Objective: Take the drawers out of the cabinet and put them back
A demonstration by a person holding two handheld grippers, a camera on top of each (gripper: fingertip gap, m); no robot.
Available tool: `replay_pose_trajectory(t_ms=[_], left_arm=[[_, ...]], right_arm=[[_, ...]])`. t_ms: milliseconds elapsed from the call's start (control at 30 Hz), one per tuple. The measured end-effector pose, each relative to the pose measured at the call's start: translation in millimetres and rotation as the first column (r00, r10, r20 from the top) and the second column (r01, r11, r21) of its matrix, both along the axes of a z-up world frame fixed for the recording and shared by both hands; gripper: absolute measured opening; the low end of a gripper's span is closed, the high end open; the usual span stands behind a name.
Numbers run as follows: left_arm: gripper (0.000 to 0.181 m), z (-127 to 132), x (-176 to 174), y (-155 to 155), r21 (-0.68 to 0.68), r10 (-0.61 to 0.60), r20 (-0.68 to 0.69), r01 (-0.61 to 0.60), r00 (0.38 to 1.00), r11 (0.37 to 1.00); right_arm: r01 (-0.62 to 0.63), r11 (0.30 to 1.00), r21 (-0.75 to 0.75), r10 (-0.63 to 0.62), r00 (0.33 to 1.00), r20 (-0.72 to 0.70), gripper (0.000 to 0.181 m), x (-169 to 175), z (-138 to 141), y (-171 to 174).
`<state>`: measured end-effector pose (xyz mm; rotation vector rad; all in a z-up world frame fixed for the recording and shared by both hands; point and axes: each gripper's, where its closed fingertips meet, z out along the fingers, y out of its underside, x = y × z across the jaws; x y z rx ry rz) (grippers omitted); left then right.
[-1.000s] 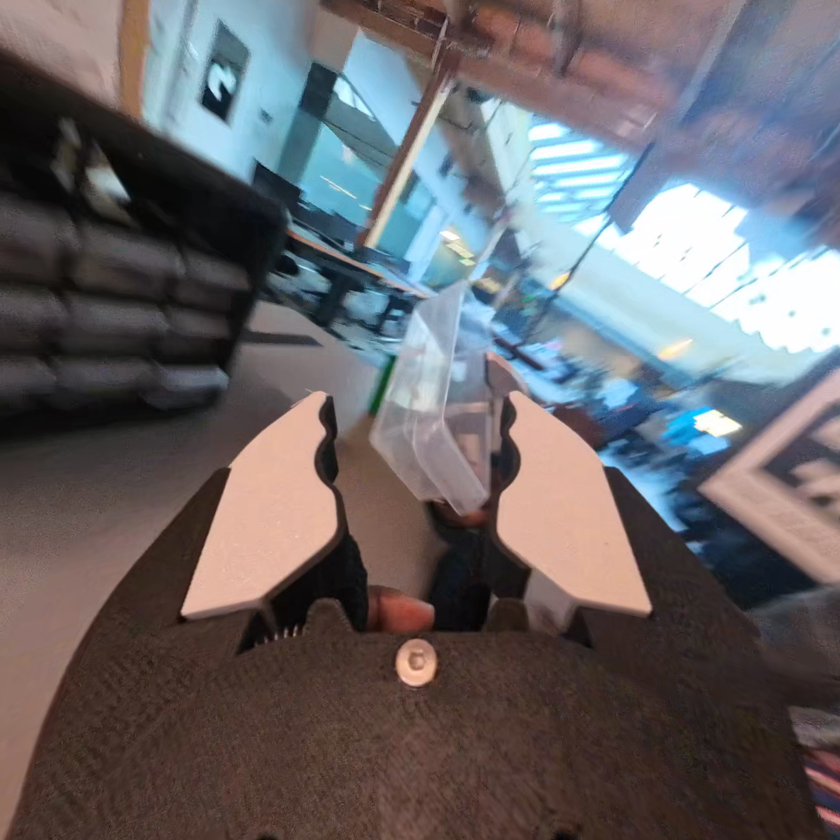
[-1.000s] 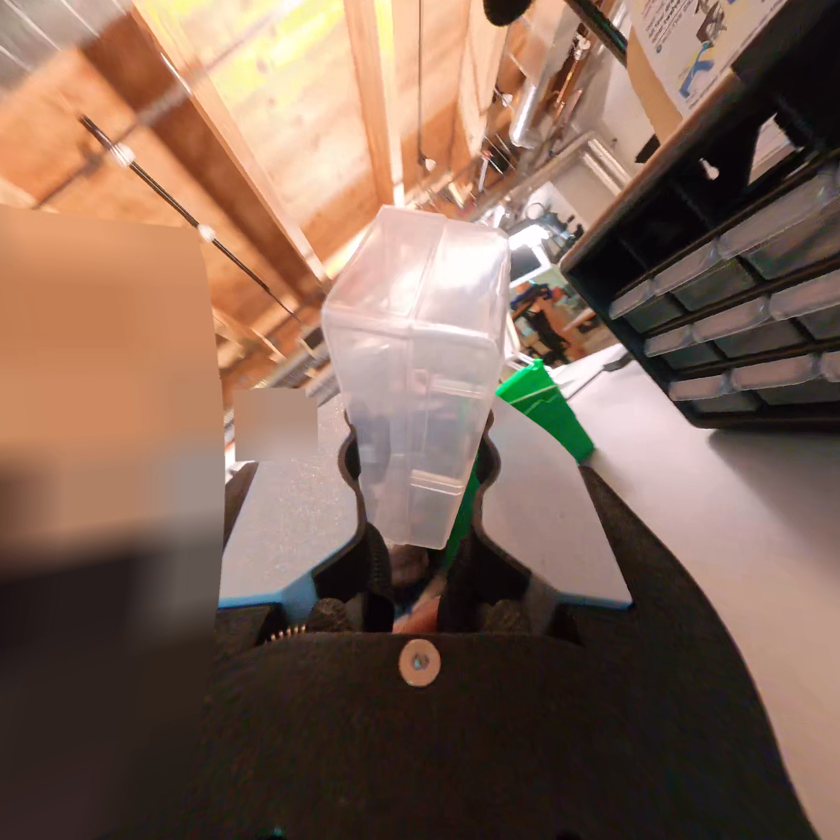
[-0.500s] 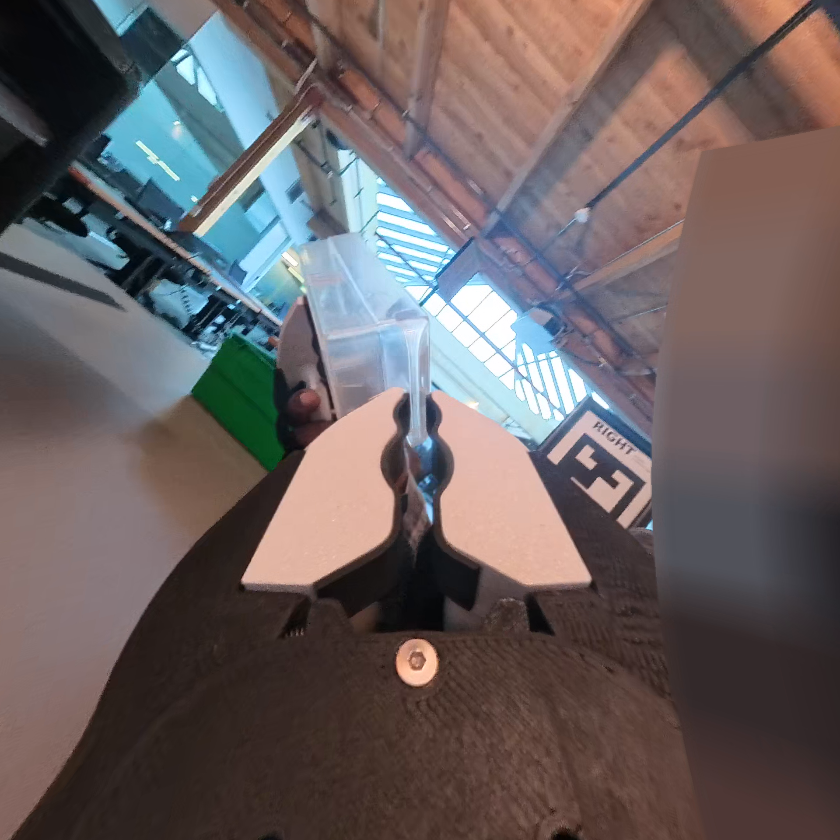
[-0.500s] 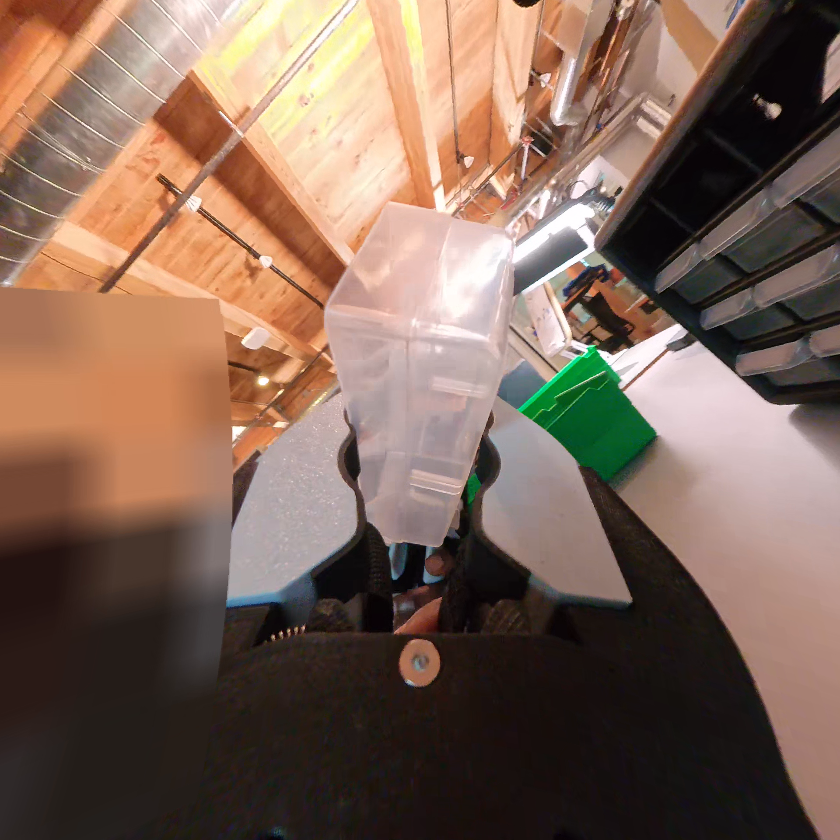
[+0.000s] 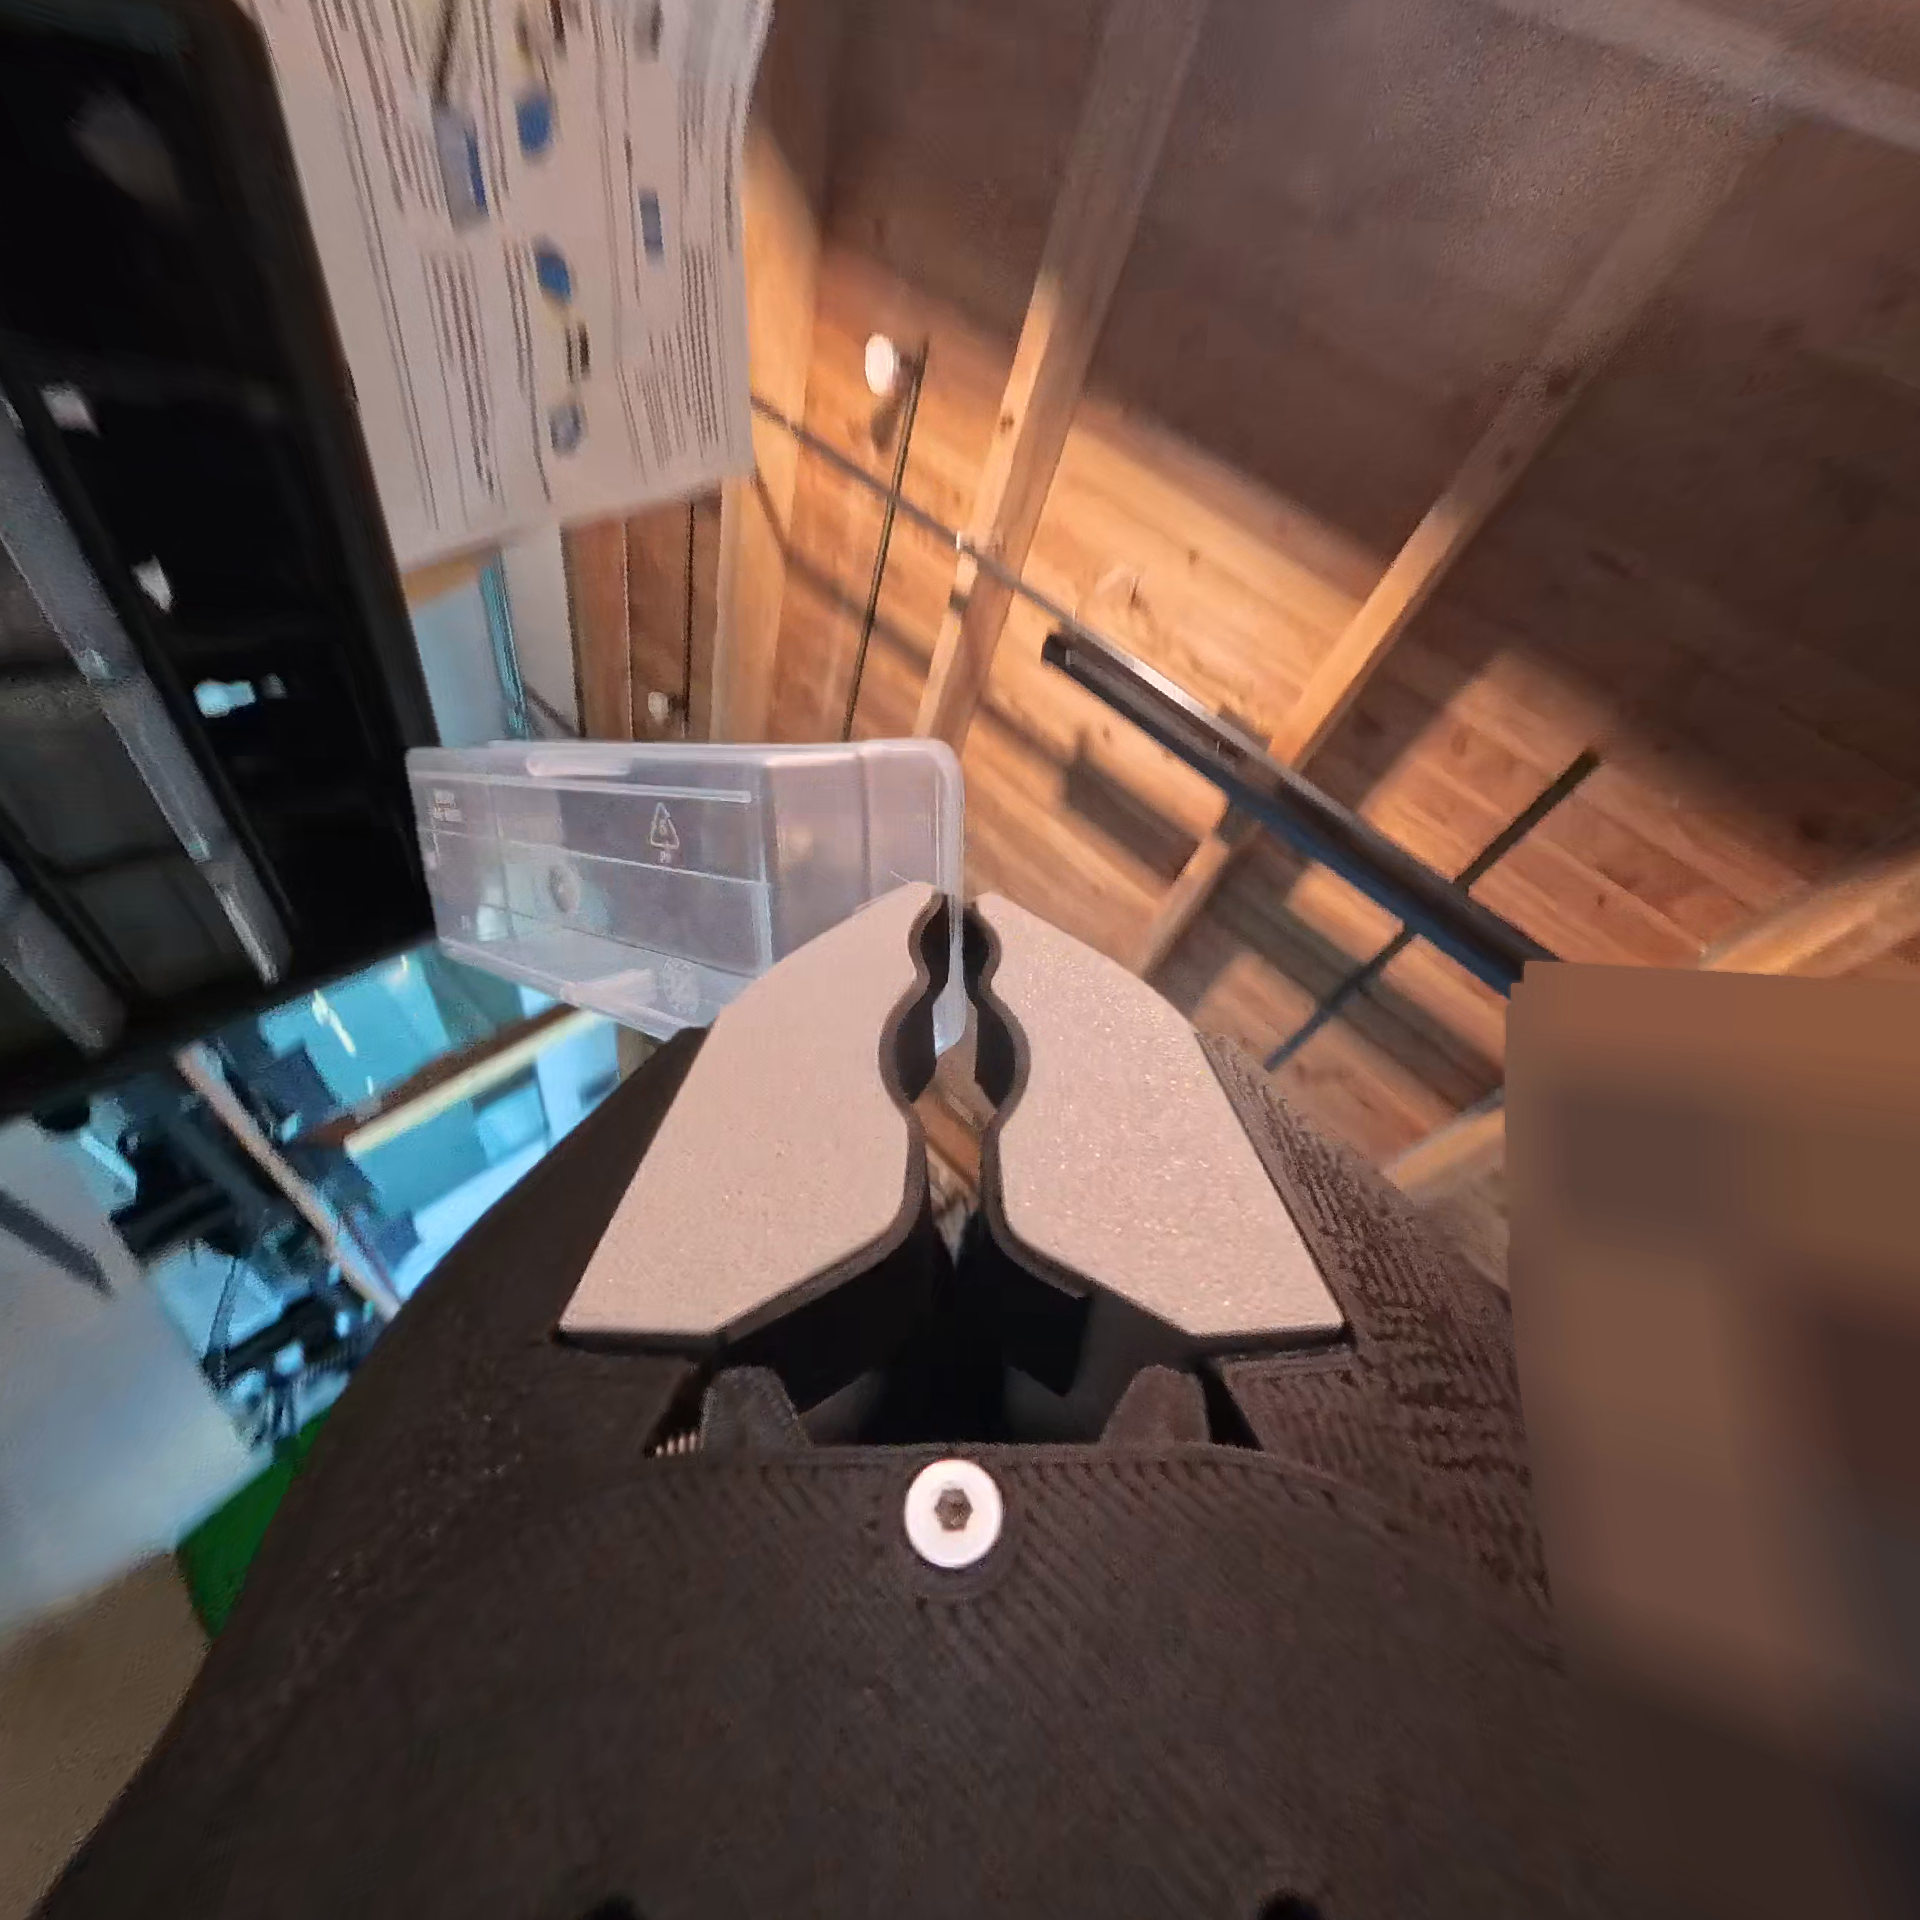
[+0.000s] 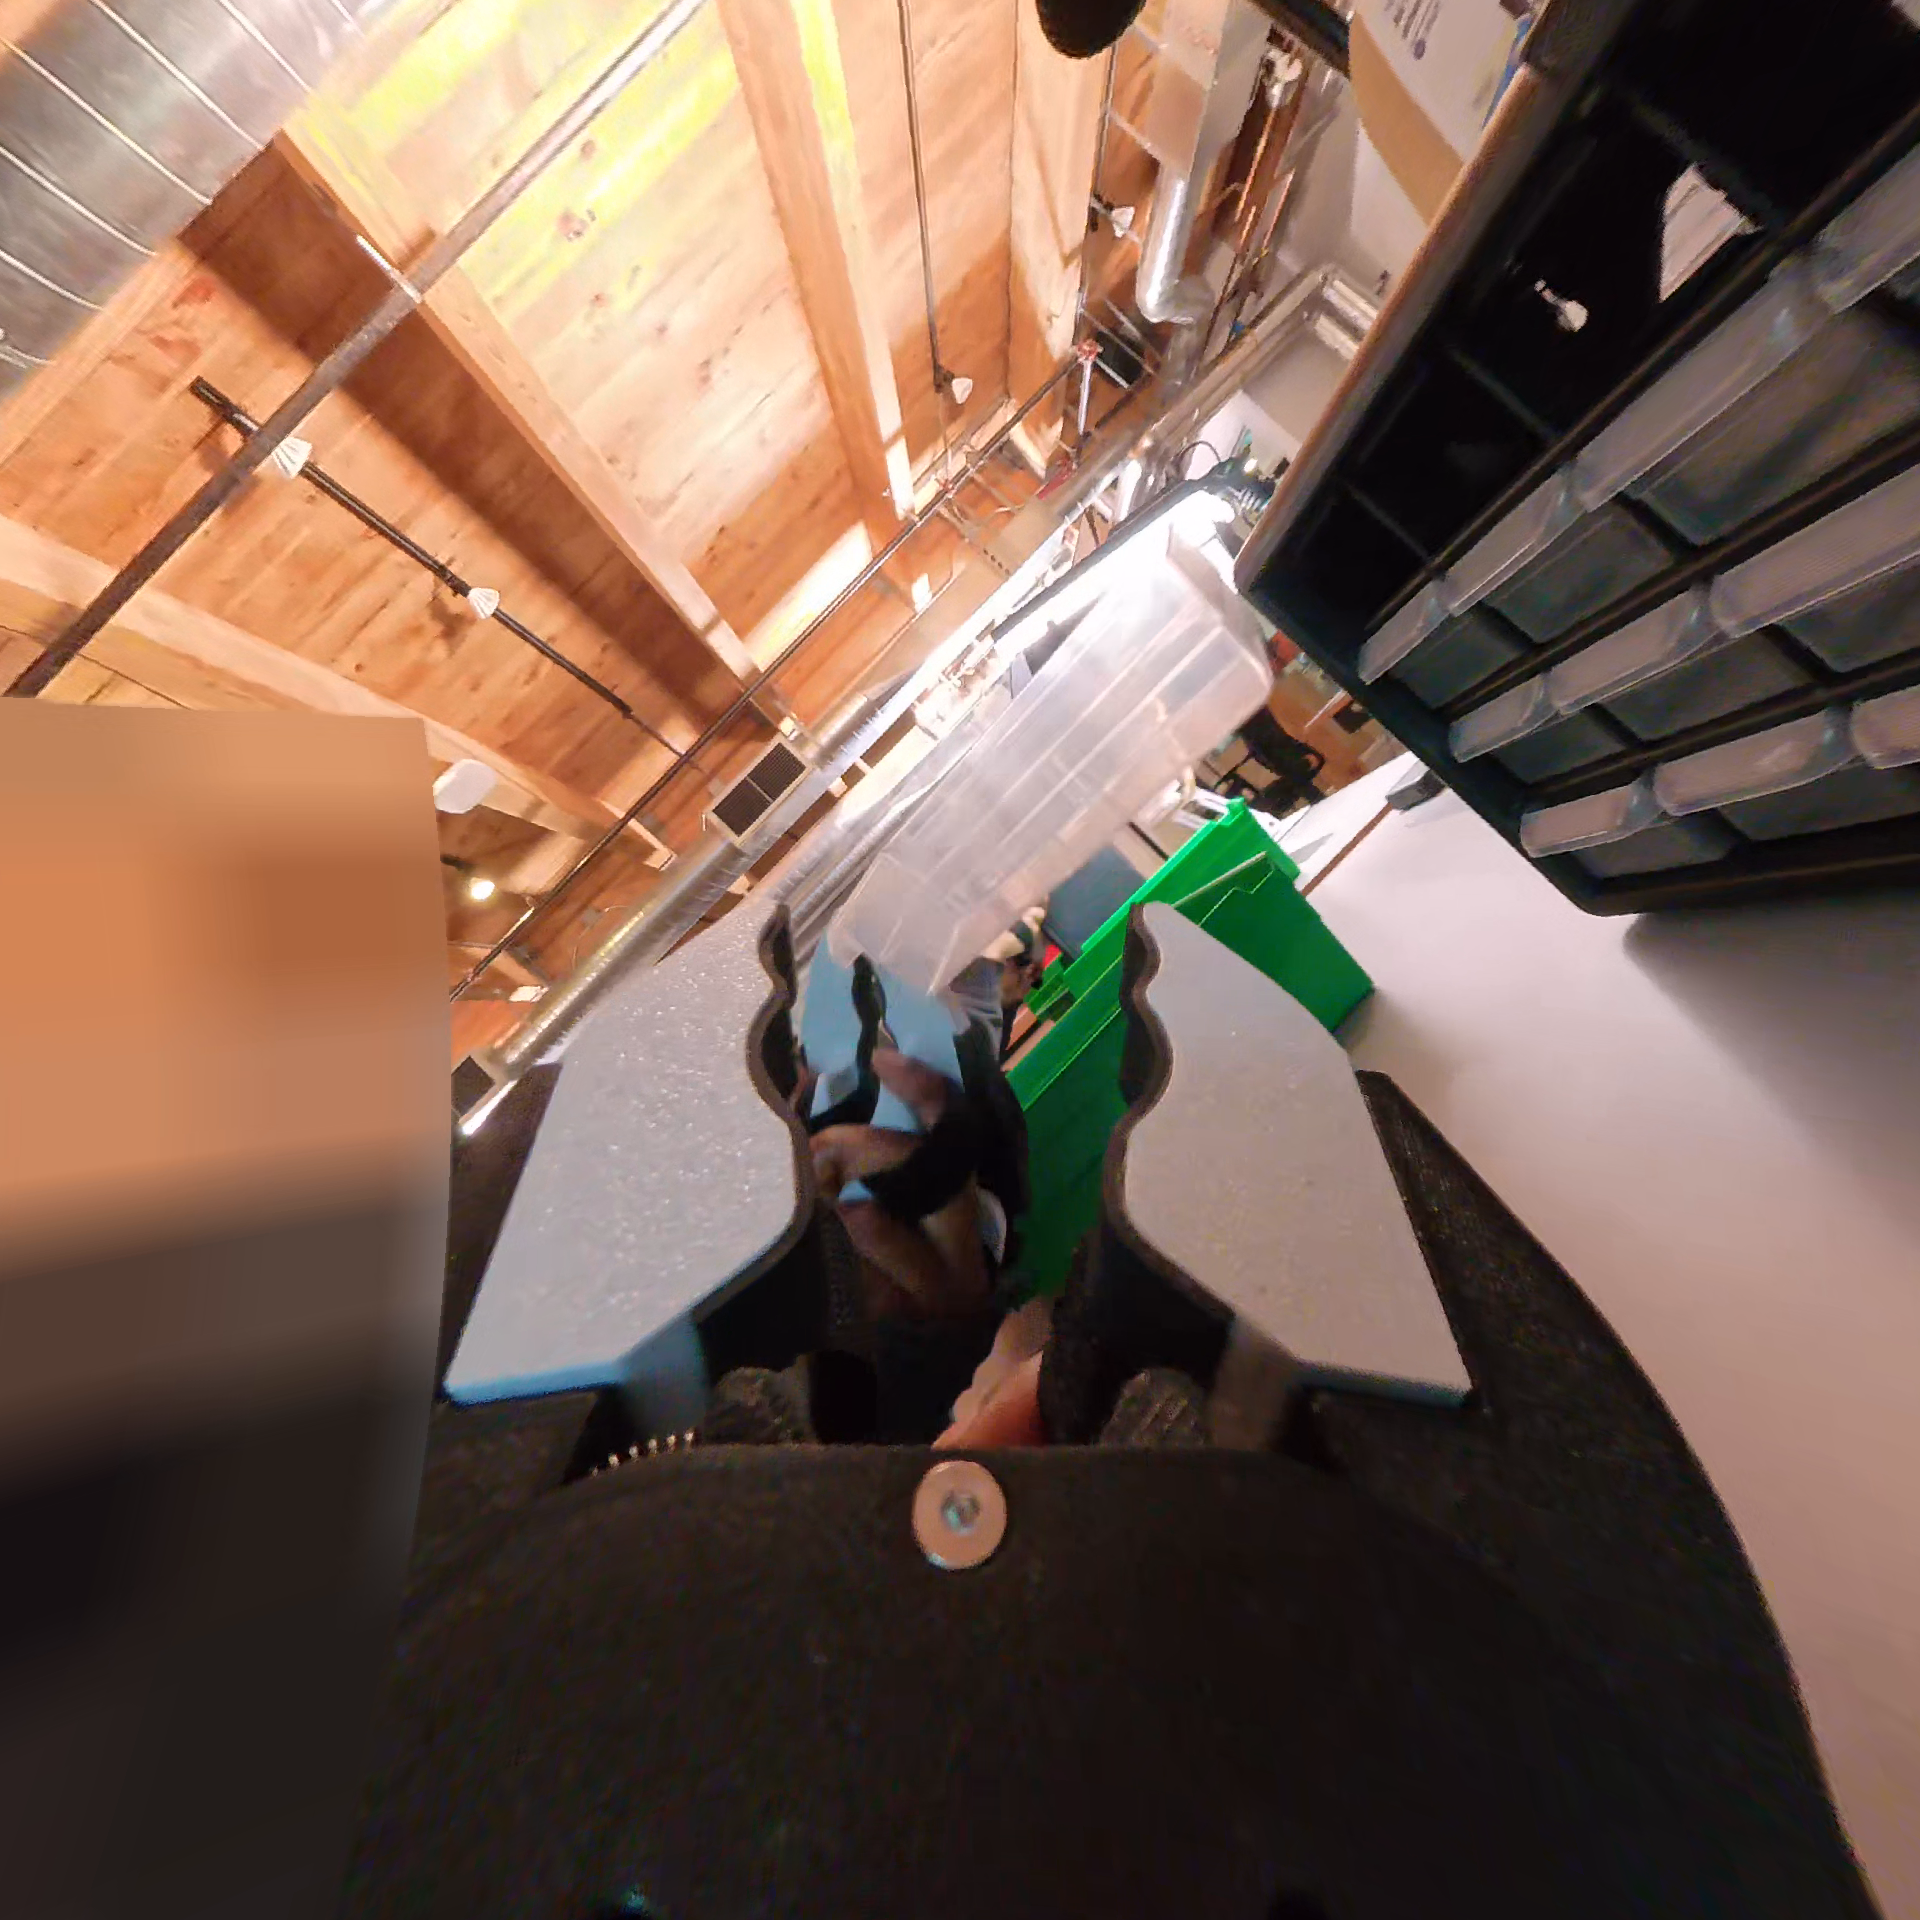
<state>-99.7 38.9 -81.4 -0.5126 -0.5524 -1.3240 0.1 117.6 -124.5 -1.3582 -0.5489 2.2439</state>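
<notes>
- Left wrist view: left claw (image 5: 951,914) pinches the thin front lip of a clear plastic drawer (image 5: 686,862); drawer body sticks out sideways toward the black cabinet (image 5: 156,582), its far end just beside the cabinet edge.
- Right wrist view: right claw (image 6: 956,935) spread wide, gripping nothing.
- Same drawer (image 6: 1049,790) is beyond the right claw, tilted, far end near the cabinet (image 6: 1621,499) corner, off the grey counter (image 6: 1662,1143).
- Green bin (image 6: 1174,997) sits behind the drawer, left of the cabinet.
</notes>
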Motion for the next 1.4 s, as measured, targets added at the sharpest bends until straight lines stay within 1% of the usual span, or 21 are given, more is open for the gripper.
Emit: replay_pose_trajectory(t_ms=[133, 200, 233, 333, 467, 700, 867, 933, 1000, 1033, 1067, 1100, 1133, 1167, 1200, 1233, 1267, 1300, 1333, 1367, 1400], left_arm=[[0.002, 0.8, -48.9, 4.1, -0.041, 0.199, 0.088, -0.196, 0.976, 0.980], [0.002, -2.6, -66.7, 6.6, -0.052, 0.243, 0.147, -0.238, 0.959, 0.970], [0.002, -3.6, -71.1, 8.5, -0.060, 0.267, 0.153, -0.261, 0.951, 0.964], [0.002, -2.7, -74.9, 15.0, -0.053, 0.306, 0.166, -0.301, 0.938, 0.952], [0.002, -2.5, -72.1, 24.2, -0.054, 0.319, 0.175, -0.314, 0.932, 0.948], [0.002, -8.3, -83.0, 24.0, -0.018, 0.349, 0.236, -0.355, 0.907, 0.935], [0.002, -5.7, -75.3, 33.2, -0.006, 0.390, 0.203, -0.397, 0.898, 0.918], [0.002, -4.4, -72.5, 36.3, -0.010, 0.412, 0.186, -0.417, 0.892, 0.909], [0.002, -3.4, -70.2, 37.8, -0.006, 0.411, 0.185, -0.417, 0.893, 0.909], [0.002, -4.2, -69.8, 37.8, -0.007, 0.410, 0.184, -0.416, 0.893, 0.909], [0.002, -5.5, -70.5, 37.4, -0.006, 0.408, 0.191, -0.415, 0.893, 0.910], [0.002, -6.6, -71.8, 36.2, -0.004, 0.404, 0.204, -0.412, 0.891, 0.911], [0.002, -6.9, -72.9, 35.4, -0.004, 0.403, 0.212, -0.412, 0.890, 0.911], [0.002, -6.6, -73.1, 35.2, -0.004, 0.403, 0.212, -0.412, 0.890, 0.911], [0.002, -6.5, -73.1, 35.3, -0.006, 0.403, 0.212, -0.411, 0.890, 0.912], [0.002, -6.7, -72.6, 35.7, -0.006, 0.402, 0.212, -0.410, 0.891, 0.912], [0.002, -7.2, -71.9, 36.3, -0.005, 0.401, 0.212, -0.410, 0.891, 0.912], [0.002, -7.8, -70.9, 37.0, -0.004, 0.401, 0.213, -0.410, 0.891, 0.912], [0.003, -8.3, -69.3, 38.2, -0.007, 0.404, 0.204, -0.411, 0.892, 0.912], [0.002, -9.1, -67.3, 39.5, -0.012, 0.407, 0.195, -0.412, 0.892, 0.911], [0.002, -10.1, -65.1, 41.4, -0.015, 0.404, 0.191, -0.408, 0.895, 0.913]], right_arm=[[0.040, 0.999, 0.011, -0.041, 0.999, 0.011, 0.055, 1.1, -3.4, 4.6], [0.042, 0.999, 0.005, -0.042, 0.999, 0.008, 0.055, 1.2, -4.4, 4.7], [0.040, 0.999, 0.003, -0.040, 0.999, 0.008, 0.051, 1.0, -4.8, 4.5], [0.040, 0.999, 0.007, -0.040, 0.999, 0.013, 0.049, 0.1, -6.2, 3.4], [0.041, 0.999, 0.011, -0.041, 0.999, 0.014, 0.047, 0.1, -6.8, 2.7], [0.038, 0.999, 0.034, -0.039, 0.999, 0.022, 0.042, -1.6, -8.2, -0.3], [0.014, 0.998, 0.059, -0.016, 0.999, 0.035, 0.039, -5.3, -10.1, -6.9], [0.017, 0.997, 0.071, -0.021, 0.998, 0.055, 0.038, -7.3, -12.0, -7.2], [0.043, 0.989, 0.144, -0.063, 0.989, 0.137, 0.035, -13.4, -15.9, -3.9], [0.074, 0.969, 0.234, -0.123, 0.972, 0.202, 0.034, -18.0, -14.5, 3.2], [0.120, 0.927, 0.356, -0.219, 0.943, 0.252, 0.031, -22.4, -6.5, 16.3], [0.185, 0.850, 0.493, -0.353, 0.895, 0.273, 0.028, -26.5, 8.8, 37.0], [0.244, 0.739, 0.628, -0.494, 0.830, 0.259, 0.025, -31.0, 29.6, 62.3], [0.279, 0.607, 0.744, -0.627, 0.743, 0.234, 0.021, -37.0, 49.9, 91.3], [0.263, 0.494, 0.829, -0.719, 0.660, 0.219, 0.016, -46.6, 65.6, 118.6], [0.200, 0.435, 0.878, -0.761, 0.602, 0.240, 0.015, -61.3, 73.0, 141.9], [0.129, 0.426, 0.895, -0.770, 0.572, 0.283, 0.013, -78.7, 73.7, 160.6], [0.057, 0.433, 0.900, -0.771, 0.541, 0.336, 0.012, -94.8, 67.8, 176.5], [-0.024, 0.427, 0.904, -0.782, 0.492, 0.382, 0.011, -106.5, 56.9, 190.4], [-0.100, 0.400, 0.911, -0.806, 0.436, 0.401, 0.009, -113.5, 45.6, 201.5], [-0.155, 0.359, 0.920, -0.831, 0.396, 0.391, 0.007, -118.1, 37.7, 208.3]])
